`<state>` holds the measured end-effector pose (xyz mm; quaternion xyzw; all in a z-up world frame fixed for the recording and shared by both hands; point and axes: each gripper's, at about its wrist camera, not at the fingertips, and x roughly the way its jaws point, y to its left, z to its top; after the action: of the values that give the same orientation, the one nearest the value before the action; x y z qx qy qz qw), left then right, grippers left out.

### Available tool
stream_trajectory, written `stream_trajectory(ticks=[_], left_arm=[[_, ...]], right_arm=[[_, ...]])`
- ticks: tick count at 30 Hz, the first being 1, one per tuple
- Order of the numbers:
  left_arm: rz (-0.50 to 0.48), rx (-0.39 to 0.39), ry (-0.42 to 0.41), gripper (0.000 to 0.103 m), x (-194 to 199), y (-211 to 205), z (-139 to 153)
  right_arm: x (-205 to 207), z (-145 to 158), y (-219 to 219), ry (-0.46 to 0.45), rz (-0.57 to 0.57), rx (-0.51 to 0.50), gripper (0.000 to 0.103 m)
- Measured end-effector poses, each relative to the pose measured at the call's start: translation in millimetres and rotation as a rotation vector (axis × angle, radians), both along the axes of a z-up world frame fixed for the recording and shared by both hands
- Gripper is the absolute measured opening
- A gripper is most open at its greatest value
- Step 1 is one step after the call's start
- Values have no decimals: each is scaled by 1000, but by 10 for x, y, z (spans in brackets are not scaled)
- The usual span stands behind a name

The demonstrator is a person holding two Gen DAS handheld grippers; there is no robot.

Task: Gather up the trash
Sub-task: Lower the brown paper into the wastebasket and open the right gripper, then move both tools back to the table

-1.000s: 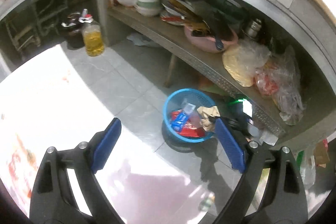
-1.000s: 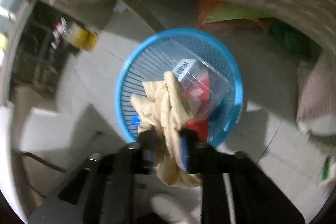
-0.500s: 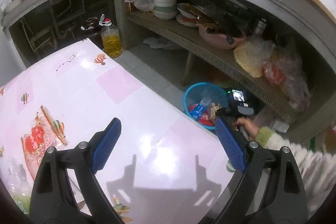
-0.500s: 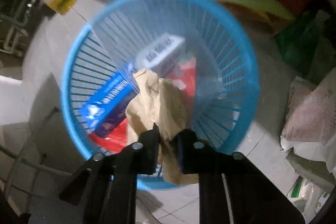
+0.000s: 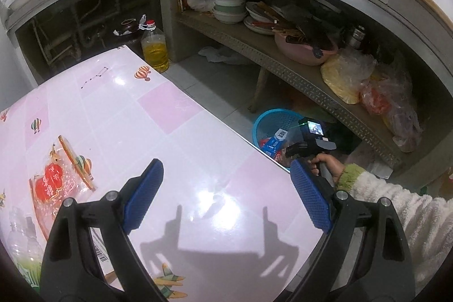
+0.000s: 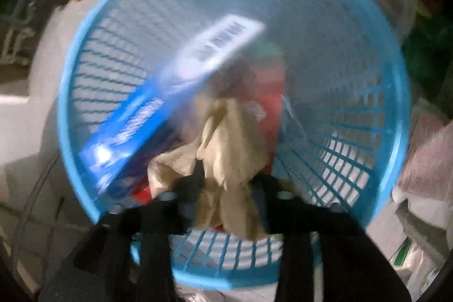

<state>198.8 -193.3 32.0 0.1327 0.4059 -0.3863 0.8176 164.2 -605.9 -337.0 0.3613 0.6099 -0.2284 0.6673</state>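
Kitchen floor below: my right hand-held gripper (image 6: 226, 180) hangs over the blue basket (image 6: 376, 92), jaws just spreading, crumpled brown paper (image 6: 226, 143) loose between them. Left hand-held gripper (image 5: 226, 197) gapes empty over the pink table (image 5: 158, 132), basket at two o'clock.

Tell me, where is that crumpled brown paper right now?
In the right wrist view, the crumpled brown paper hangs between the right gripper's just-opened jaws, inside the blue basket, beside a blue box.
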Motion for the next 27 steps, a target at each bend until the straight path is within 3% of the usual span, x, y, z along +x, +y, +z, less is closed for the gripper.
stream_trajectory(ticks=[1, 2, 5, 10, 16, 24, 27], left_arm=[[-1, -2, 0, 87, -2, 9, 5], [-1, -5, -1, 87, -9, 12, 11], [0, -12, -4, 87, -35, 40, 39], [12, -29, -6, 87, -97, 147, 94], [42, -61, -7, 87, -196, 341, 161], [78, -150, -22, 87, -355, 755, 242], [86, -165, -35, 87, -412, 915, 265]], right_arm=[[-10, 67, 27, -7, 16, -13, 56], [-22, 149, 58, -21, 33, -27, 57], [-92, 378, 128, -81, 63, -23, 57], [-280, 753, 172, -262, 45, 56, 57], [-525, 1224, 283, -408, 0, 50, 57], [-900, 2185, 970, -529, 42, -55, 58], [-1088, 2547, 1240, -561, 58, -98, 64]])
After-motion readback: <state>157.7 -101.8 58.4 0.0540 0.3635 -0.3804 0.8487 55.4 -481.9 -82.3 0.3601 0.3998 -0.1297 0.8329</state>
